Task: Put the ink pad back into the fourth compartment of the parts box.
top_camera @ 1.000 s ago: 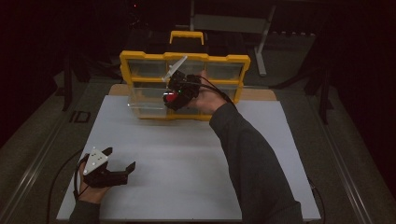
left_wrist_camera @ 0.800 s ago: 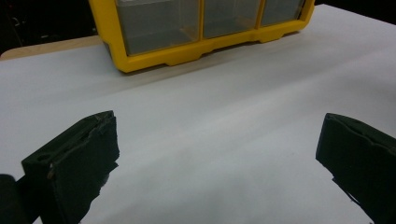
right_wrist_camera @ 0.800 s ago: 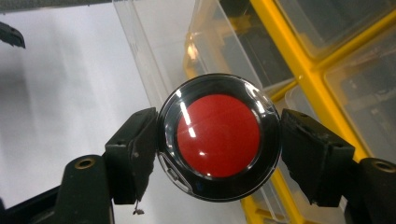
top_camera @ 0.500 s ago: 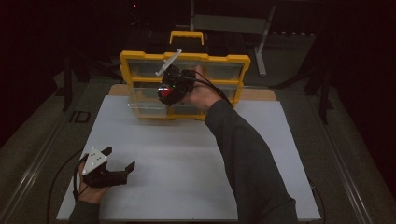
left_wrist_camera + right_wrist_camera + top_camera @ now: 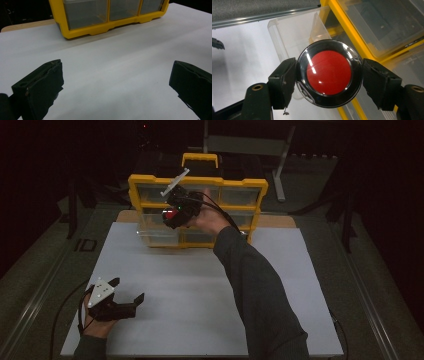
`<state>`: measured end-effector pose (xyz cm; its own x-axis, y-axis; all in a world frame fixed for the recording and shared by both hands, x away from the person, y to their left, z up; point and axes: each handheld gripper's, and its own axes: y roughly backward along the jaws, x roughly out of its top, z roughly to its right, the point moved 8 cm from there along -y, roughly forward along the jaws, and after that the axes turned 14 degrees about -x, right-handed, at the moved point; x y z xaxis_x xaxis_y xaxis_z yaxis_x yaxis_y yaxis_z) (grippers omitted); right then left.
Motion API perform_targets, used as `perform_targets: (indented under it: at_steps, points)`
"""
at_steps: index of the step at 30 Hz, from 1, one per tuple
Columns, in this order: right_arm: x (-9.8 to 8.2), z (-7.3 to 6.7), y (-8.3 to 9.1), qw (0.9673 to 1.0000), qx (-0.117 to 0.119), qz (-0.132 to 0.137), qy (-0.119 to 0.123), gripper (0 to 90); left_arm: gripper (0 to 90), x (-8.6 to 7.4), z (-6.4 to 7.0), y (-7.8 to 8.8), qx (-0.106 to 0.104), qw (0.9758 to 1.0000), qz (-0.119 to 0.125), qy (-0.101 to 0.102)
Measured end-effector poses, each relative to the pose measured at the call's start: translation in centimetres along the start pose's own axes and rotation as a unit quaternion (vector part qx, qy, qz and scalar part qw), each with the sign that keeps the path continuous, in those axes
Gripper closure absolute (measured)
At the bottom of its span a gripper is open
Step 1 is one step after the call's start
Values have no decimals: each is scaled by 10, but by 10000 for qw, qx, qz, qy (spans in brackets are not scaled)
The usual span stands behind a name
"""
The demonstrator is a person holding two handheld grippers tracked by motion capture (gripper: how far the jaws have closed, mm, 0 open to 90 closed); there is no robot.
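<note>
nearest the camera in the high view, the left gripper [image 5: 121,296] is parked low over the near left corner of the white table sheet [image 5: 200,320], its jaws spread wide with nothing between them. in the left gripper view it's just bare sheet between the two black pads [image 5: 42,85], so it looks like it's being kept out of the way rather than used for anything right now.

further out, the right gripper [image 5: 328,76] is held up in front of the yellow drawer cabinet [image 5: 197,182], with the arm stretched across the table. a round red disc with a shiny black rim [image 5: 328,73] is pinched edge to edge between its pads, so the jaws are only partly closed, stopped at the width of the disc. gripping it across the rim probably keeps the flat face steady and lets it be dropped flat.

right behind the disc, a clear plastic drawer [image 5: 294,32] is seen pulled out from the cabinet, with a divider inside it. the disc is hanging above or just in front of that open drawer, not resting in it, so it's likely either headed in or just lifted out; which one can't be told.

as for writing: nothing is readable on the disc, the drawers or the cabinet. some dark marks are seen on the floor strip left of the table [image 5: 86,245], too blurry to be read for sure.
</note>
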<state>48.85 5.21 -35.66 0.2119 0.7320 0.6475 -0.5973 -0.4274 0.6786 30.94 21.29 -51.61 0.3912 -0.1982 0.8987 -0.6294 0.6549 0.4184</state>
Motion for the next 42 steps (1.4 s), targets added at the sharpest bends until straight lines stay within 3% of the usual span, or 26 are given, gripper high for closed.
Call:
perform_targets:
  at_steps: [16,35,38,42]
  points:
    - [9,-6,-14,9995,41,106,-300,292,0,0,-1,0,8,10000,-9,-4]
    - [5,-12,-29,9978,200,58,-630,289,0,-1,-1,0,18,10000,-23,-6]
    - [6,-10,-29,9973,139,126,-707,131,0,-1,-1,0,16,10000,-23,-4]
    - [7,-9,-25,9976,56,169,-668,112,0,-1,-1,0,15,10000,-23,-4]
